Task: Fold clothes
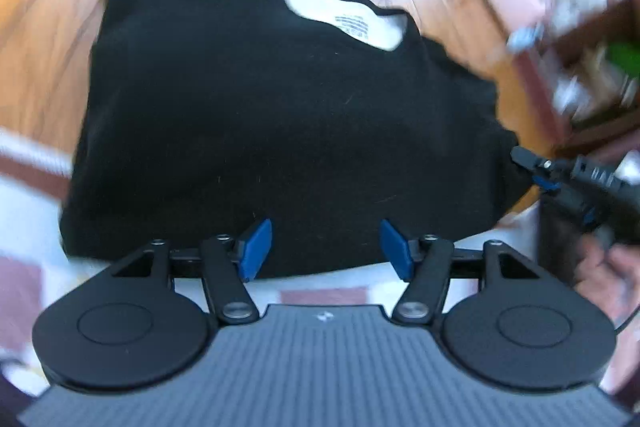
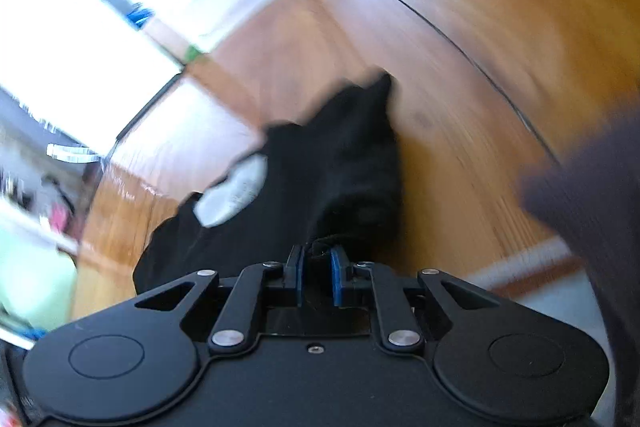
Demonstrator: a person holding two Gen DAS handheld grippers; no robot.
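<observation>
A black shirt (image 1: 260,107) lies spread on the wooden floor, and its white inner neck label (image 1: 352,15) faces up at the far side. My left gripper (image 1: 326,247) hangs open over the shirt's near hem, with nothing between its blue pads (image 1: 254,251). At the shirt's right edge, the right gripper (image 1: 524,159) pinches the cloth. In the right wrist view, the right gripper (image 2: 316,267) is shut on a bunched fold of the black shirt (image 2: 340,167), which trails away from it. The label (image 2: 236,191) shows to its left.
Wooden floor (image 1: 40,27) surrounds the shirt. A white and red-brown patterned rug (image 1: 24,211) lies under its near edge. A dark shelf unit with clutter (image 1: 592,67) stands at the right. A hand (image 1: 616,267) holds the right gripper. A dark sleeve (image 2: 592,207) fills the right side.
</observation>
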